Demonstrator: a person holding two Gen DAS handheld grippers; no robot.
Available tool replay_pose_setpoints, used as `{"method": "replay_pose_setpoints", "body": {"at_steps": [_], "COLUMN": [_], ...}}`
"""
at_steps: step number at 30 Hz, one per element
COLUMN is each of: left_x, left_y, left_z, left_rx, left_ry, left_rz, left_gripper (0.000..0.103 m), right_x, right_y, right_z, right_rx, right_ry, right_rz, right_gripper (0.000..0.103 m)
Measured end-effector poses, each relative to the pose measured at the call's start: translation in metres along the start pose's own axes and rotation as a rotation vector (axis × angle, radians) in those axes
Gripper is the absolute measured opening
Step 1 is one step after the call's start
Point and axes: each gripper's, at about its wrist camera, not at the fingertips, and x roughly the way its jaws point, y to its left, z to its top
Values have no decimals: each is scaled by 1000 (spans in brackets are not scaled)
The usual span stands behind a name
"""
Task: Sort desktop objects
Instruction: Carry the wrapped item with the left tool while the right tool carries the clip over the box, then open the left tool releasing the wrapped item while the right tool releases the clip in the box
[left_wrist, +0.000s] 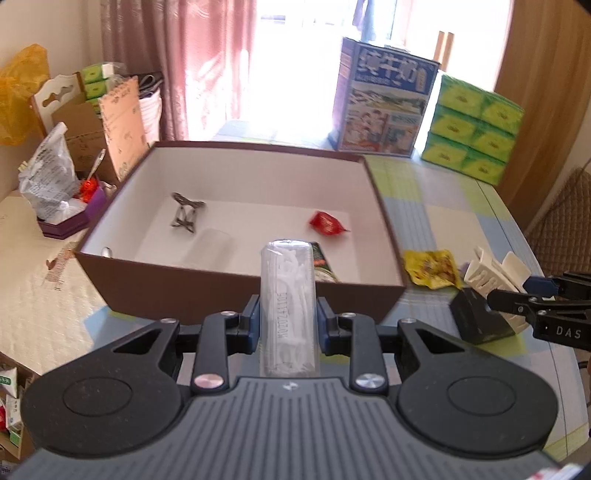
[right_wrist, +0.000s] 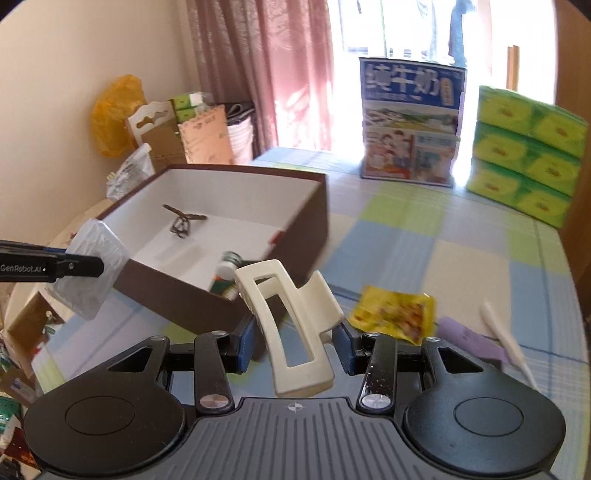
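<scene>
Left gripper closed on a clear plastic packet of white items, held just short of the near wall of the brown box. Right gripper clamped on a cream hair claw clip, raised beside the box's right corner. Inside the box – a dark metal clip, a red wrapper, a green packet, with bare white floor between. On the checked tablecloth, a yellow snack packet near the box's right wall – open cloth beyond.
</scene>
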Motion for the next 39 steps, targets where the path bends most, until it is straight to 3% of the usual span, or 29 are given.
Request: {"method": "replay_pose_setpoints", "body": {"at_steps": [10, 19, 39], "left_x": [11, 59, 168], "left_y": [68, 112, 131], "left_z": [43, 82, 80], "left_rx": [-12, 28, 154], "left_ry": [-73, -46, 208], "left_rz": [72, 117, 106], "left_gripper": [25, 25, 25], "right_x": [45, 84, 140], "right_y": [46, 64, 62], "right_z": [45, 65, 66], "right_rx": [-47, -43, -30], "right_ry": [-37, -11, 109], "right_rz": [25, -4, -74], "right_gripper": [42, 42, 42]}}
